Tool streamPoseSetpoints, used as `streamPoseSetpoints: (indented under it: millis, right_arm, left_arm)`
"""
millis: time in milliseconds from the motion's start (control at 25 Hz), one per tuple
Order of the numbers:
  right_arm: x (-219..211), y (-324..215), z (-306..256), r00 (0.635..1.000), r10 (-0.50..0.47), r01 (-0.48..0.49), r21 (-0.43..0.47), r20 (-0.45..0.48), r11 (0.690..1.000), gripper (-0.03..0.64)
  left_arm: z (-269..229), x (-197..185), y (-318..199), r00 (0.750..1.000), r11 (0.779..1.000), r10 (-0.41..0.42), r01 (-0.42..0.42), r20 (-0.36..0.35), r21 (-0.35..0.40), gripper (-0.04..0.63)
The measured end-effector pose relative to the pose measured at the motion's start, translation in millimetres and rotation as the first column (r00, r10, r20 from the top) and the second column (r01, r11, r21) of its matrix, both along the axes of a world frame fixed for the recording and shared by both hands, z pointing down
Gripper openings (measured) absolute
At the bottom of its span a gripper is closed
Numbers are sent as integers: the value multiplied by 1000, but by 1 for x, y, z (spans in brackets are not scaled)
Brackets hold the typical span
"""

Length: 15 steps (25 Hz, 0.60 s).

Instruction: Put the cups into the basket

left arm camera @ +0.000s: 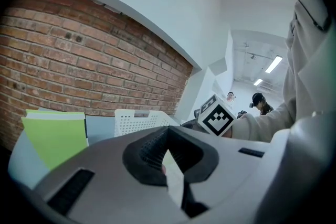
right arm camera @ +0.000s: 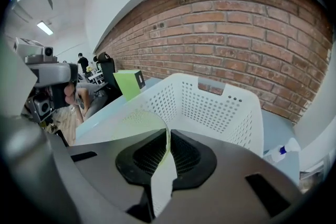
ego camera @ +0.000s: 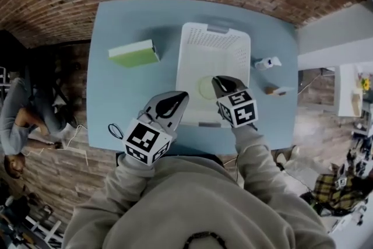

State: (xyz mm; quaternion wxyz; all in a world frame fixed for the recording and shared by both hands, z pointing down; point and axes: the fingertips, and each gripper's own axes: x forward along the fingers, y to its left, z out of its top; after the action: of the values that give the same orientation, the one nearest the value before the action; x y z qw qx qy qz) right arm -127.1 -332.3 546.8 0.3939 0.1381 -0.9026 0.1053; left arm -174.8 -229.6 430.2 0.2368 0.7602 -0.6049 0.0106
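Cup [ego camera: 206, 88], pinched by its thin rim in the right gripper's [ego camera: 225, 84] closed fingers over the basket [ego camera: 186, 61], could slip and land tipped; the left gripper's [left arm camera: 167, 147] fingers sit together, empty.

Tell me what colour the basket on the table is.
White, with small holes dotted through its walls. The basket shows best in the right gripper view.

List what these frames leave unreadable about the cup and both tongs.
- Cup: in the right gripper view only its pale rim shows; the right tongs cover the rest.
- Left tongs: in the left gripper view a pale sliver sits between them; object or gap, unclear.
- Small item right of the basket: head view, too small to identify.
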Motion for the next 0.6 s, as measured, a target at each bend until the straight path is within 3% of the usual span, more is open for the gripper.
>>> streamPoseSetpoints:
  millis: [600]
  right_arm:
    - [-10,2,94,994,-27,16,-107,-103,994,37]
  left_arm:
    - [29,-14,28,996,997,-73,72,-44,-25,-4]
